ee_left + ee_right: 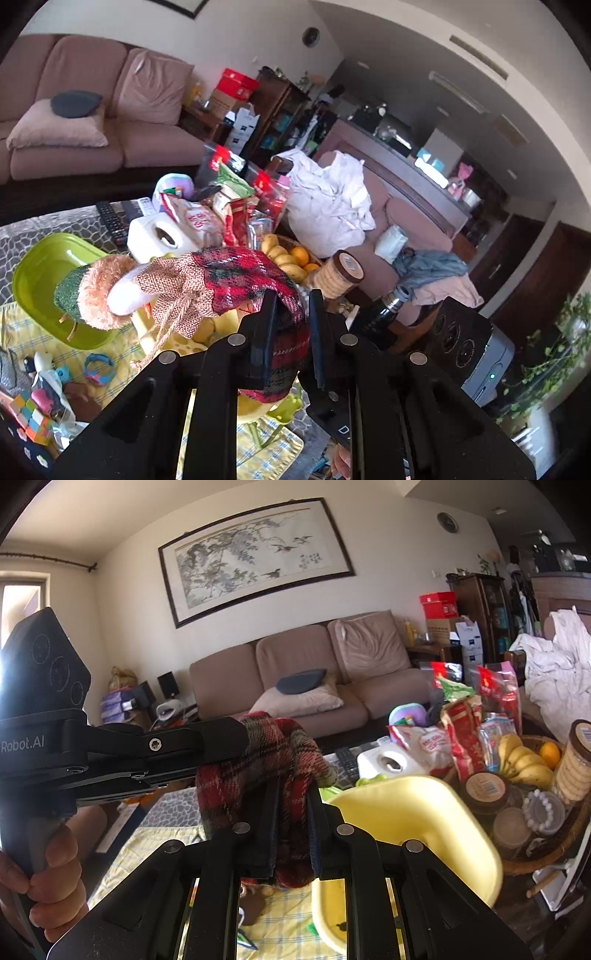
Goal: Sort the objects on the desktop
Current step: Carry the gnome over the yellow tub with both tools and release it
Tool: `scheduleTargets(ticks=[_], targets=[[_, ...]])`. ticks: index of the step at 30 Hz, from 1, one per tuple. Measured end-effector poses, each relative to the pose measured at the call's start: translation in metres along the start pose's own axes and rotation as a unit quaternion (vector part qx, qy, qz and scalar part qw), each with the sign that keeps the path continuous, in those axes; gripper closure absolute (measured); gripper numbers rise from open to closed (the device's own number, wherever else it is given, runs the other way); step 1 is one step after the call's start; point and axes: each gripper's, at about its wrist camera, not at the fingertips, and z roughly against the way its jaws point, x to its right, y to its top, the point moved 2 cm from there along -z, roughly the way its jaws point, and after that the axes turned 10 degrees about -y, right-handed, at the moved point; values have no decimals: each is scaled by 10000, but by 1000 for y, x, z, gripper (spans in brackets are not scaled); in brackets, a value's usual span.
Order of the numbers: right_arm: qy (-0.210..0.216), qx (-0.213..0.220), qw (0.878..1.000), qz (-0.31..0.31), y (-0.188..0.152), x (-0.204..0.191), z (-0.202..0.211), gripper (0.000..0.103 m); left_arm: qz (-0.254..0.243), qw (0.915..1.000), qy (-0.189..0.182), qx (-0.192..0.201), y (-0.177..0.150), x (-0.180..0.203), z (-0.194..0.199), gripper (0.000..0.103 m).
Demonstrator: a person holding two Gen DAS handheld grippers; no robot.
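A stuffed doll in red plaid cloth (pixel 258 273), with a burlap scarf, a white face and a green fuzzy hat (pixel 72 295), hangs in the air above the table. My left gripper (pixel 291 306) is shut on the plaid cloth. My right gripper (pixel 293 794) is shut on the same plaid cloth (pixel 266 760), and the left gripper's fingers (pixel 207 734) reach in from the left. A yellow tray (pixel 413 812) lies just below and to the right. A green tray (pixel 40 273) lies beyond the doll's hat.
Small toys and a colour cube (pixel 33 413) lie on a yellow checked cloth (pixel 22 332). Snack bags (pixel 461 731), a tissue box (pixel 155 236), a remote (pixel 110 219), a basket of bananas (pixel 524 757), biscuit jars (pixel 572 768) and a black bottle (pixel 380 314) crowd the far side.
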Motion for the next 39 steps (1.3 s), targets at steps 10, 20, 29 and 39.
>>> scheduleTargets(ticks=[10,20,29,39], targets=[[-447,80,9977,-502,15,73,14,89,-193,9979,-417,-457,23,36,-76,89],[-588,-524,9958,-461,1,85,-34,89,206,9967,-246,-742,6,-20,-107,89],[-1192,-1458,9820,-103,-37,101,-72,89,760,9895,27,-1230,-35,-75,-129,89],[-1579,-2232,9606,503,-70,103,-97,82,1073,9821,461,-1475,-66,-99,-120,64]])
